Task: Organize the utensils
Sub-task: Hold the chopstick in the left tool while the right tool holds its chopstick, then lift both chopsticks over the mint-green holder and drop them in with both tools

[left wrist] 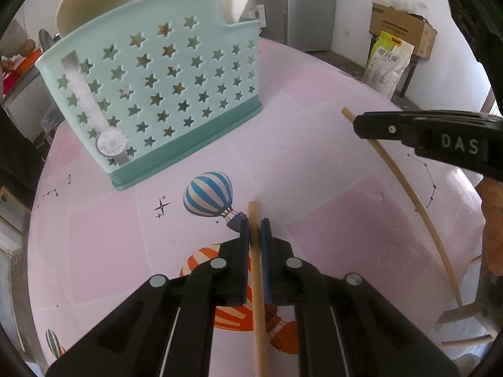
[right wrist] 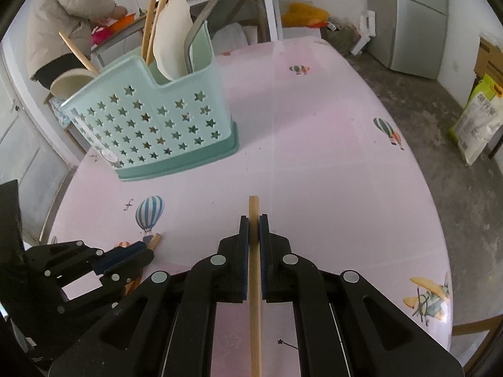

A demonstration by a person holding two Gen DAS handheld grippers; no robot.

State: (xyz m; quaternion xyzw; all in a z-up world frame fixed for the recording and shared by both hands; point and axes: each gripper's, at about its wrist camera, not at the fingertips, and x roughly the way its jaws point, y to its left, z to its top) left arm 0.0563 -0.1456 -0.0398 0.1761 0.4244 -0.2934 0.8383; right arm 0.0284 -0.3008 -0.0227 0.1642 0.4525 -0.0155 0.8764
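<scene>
My left gripper [left wrist: 255, 229] is shut on a wooden chopstick [left wrist: 253, 212] whose tip pokes out just past the pads, low over the pink table [left wrist: 314, 157]. My right gripper [right wrist: 254, 224] is shut on a second wooden chopstick [right wrist: 253, 205] in the same way. In the left wrist view the right gripper [left wrist: 356, 124] comes in from the right, with its chopstick [left wrist: 408, 194] trailing back. The left gripper [right wrist: 149, 249] shows at lower left in the right wrist view. A teal caddy [left wrist: 157, 94] with star holes stands upright beyond both, holding chopsticks [right wrist: 154, 15] and a white spoon [right wrist: 173, 40].
A wooden ladle [right wrist: 75, 50] rests behind the caddy [right wrist: 157, 119]. A person in a beige coat [right wrist: 63, 15] stands at a far bench. A fridge [right wrist: 418, 22], a cardboard box [left wrist: 402, 31] and a rice bag [left wrist: 386, 62] stand on the floor past the table's right edge.
</scene>
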